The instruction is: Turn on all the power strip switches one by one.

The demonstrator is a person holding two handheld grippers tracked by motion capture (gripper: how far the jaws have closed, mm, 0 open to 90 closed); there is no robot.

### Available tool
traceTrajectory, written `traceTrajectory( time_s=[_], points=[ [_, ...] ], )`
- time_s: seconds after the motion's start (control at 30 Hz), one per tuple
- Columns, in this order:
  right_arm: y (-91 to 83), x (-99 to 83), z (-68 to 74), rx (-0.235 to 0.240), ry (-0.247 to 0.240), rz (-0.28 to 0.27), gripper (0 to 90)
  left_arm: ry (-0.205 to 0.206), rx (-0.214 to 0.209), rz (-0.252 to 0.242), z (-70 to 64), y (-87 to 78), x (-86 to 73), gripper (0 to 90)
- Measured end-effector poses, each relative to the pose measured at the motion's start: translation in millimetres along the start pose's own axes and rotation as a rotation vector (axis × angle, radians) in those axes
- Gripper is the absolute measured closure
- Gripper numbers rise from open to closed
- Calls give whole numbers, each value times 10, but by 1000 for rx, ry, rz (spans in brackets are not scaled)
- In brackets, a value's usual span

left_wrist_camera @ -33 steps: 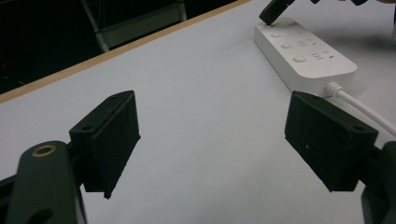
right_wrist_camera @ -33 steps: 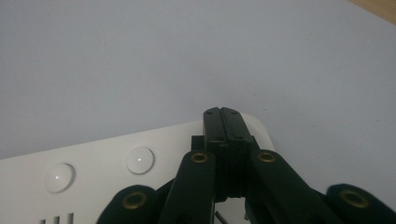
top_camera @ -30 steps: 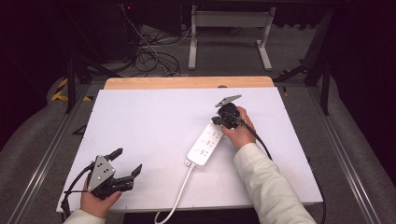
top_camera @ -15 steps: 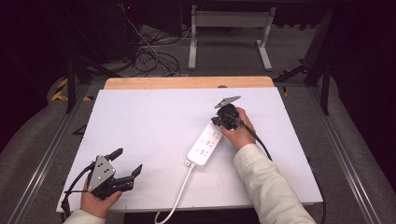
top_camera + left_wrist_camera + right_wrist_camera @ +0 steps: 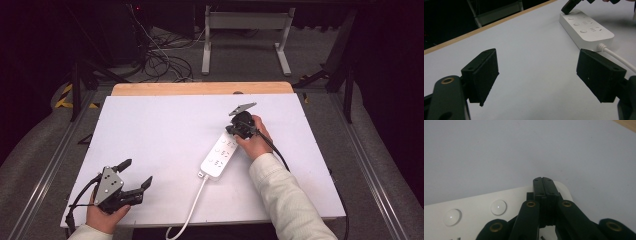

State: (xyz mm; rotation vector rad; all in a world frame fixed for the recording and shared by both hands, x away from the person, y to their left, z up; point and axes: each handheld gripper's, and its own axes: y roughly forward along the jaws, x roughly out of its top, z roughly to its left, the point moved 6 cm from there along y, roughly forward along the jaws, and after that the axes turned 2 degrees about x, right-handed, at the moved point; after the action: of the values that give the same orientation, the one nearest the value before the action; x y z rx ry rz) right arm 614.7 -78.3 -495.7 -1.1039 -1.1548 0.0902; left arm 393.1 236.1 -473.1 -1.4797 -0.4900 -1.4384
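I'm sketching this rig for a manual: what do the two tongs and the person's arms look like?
Both tongs, left and right, are black with flat rectangular jaws, brass-coloured rivets, a grey three-cornered plate on top and a trailing black cable. The person wears white long sleeves.

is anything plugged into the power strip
No, the power strip has bare sockets; the right gripper presses shut jaws on its far end.

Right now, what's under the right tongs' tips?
The right tongs, shut, sit over the far end of the white power strip; round buttons show beside them. The spot beneath the tips is covered.
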Motion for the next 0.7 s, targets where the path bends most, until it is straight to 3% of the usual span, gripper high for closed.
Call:
traceTrajectory(
  time_s=[0.33,0.43,0.57,0.7],
  points=[
    [-22,18,-2,-12,3,8,900,-7,-2,-4,6,-9,2,182],
    [-106,40,46,12,-2,-62,900,-10,-2,-1,22,8,-1,182],
    [-228,74,110,29,-15,-93,900,-7,-5,7,3,29,-7,182],
    [-350,97,163,49,-17,-126,800,-11,-2,3,3,17,-5,181]
  ],
)
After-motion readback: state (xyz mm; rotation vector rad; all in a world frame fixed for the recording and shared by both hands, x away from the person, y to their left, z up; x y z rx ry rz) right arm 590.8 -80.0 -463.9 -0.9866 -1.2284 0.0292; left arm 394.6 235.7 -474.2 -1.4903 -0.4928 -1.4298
